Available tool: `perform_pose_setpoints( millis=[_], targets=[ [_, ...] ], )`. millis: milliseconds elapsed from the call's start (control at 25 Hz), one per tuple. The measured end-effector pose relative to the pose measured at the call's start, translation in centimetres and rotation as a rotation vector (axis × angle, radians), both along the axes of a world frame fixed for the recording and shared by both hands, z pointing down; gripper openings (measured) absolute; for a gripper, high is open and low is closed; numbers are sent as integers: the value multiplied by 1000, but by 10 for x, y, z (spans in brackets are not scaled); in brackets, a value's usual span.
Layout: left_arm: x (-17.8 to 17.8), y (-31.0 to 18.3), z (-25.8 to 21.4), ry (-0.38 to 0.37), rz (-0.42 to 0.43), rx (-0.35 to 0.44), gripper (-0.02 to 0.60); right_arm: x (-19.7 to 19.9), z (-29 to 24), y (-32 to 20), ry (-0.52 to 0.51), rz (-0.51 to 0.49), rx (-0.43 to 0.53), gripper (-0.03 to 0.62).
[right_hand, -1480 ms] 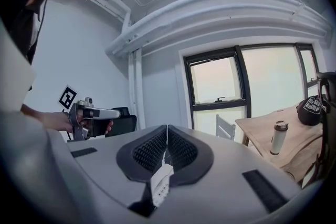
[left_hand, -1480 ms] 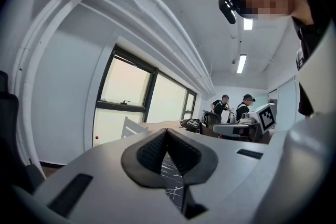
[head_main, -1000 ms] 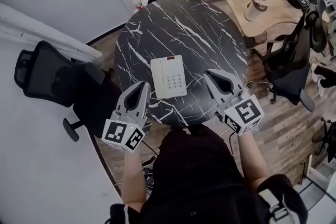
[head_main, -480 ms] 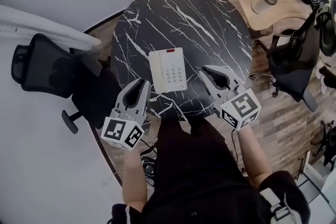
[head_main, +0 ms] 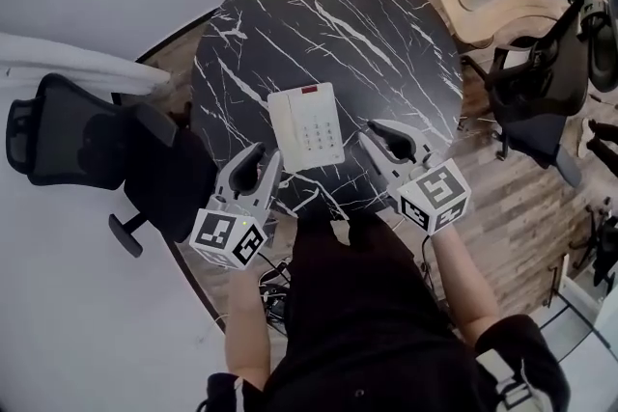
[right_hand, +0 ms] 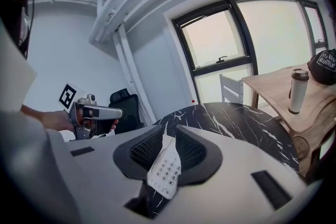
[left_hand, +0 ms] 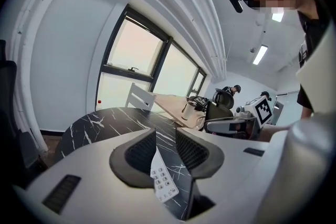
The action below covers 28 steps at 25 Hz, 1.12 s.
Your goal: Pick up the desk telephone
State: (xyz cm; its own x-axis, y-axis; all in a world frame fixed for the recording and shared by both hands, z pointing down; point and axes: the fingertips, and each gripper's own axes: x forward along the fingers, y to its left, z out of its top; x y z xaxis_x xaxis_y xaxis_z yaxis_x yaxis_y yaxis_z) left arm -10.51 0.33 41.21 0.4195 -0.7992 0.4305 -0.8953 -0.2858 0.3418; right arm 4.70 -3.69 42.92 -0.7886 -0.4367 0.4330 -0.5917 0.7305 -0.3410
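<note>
Two grippers are opening a little and holding nothing: left gripper [head_main: 257, 159] and right gripper [head_main: 383, 135]. The telephone [head_main: 307, 125] is lying on the table [head_main: 328, 24] between them, untouched. Such narrow jaws are probably risking pushing it away.

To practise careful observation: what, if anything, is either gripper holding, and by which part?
Nothing. The left gripper and right gripper are empty, jaws opening, flanking the desk telephone on the table.
</note>
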Motion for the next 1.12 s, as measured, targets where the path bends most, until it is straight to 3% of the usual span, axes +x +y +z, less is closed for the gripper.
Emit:
perform_pose_setpoints(
  millis=[800, 1120],
  targets=[
    [-13, -2, 104, 75, 105, -191, 244, -25, 89, 14, 108, 33, -175, 181],
    [-18, 2, 141, 92, 107, -241, 288, -41, 127, 22, 144, 19, -240, 236]
  ],
)
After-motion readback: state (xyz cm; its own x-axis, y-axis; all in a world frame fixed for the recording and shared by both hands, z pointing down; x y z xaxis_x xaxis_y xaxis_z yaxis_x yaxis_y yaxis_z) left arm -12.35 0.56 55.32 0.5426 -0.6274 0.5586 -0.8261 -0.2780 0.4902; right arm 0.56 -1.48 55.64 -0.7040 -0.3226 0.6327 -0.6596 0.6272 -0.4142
